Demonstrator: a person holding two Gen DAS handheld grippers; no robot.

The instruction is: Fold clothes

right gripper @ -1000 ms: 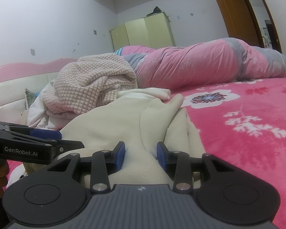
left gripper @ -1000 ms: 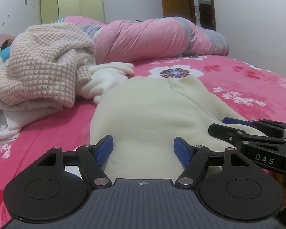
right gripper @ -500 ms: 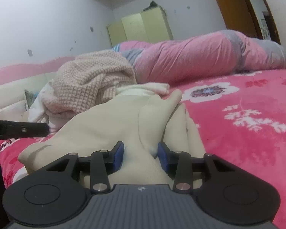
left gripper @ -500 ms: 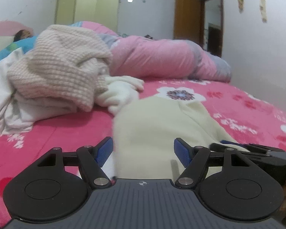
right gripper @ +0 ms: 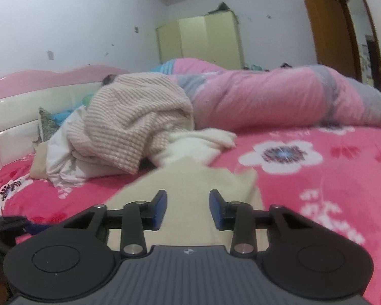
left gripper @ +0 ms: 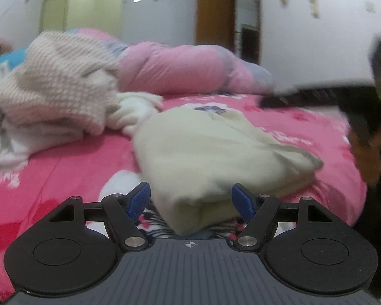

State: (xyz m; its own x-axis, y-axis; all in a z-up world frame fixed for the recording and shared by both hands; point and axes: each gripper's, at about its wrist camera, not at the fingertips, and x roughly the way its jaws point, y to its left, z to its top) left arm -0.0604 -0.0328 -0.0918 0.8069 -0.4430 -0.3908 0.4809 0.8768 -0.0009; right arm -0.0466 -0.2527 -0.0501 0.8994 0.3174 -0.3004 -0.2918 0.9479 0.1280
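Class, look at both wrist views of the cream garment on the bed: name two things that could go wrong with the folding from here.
1. Both grippers, left and right, have open jaws, so the cream garment lies unheld and its bulging fold may spring open.
2. The pile of unfolded clothes lies close, with a white piece reaching toward the garment; the next grab might catch it.

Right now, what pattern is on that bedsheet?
Hot pink bedsheet with white flowers, clearest in the right wrist view.

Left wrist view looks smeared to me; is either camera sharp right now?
Left wrist: motion blur across the cream garment and the dark device at right; the fingers stay crisp. Right wrist: softer blur on the knit pile; fisheye bends both.
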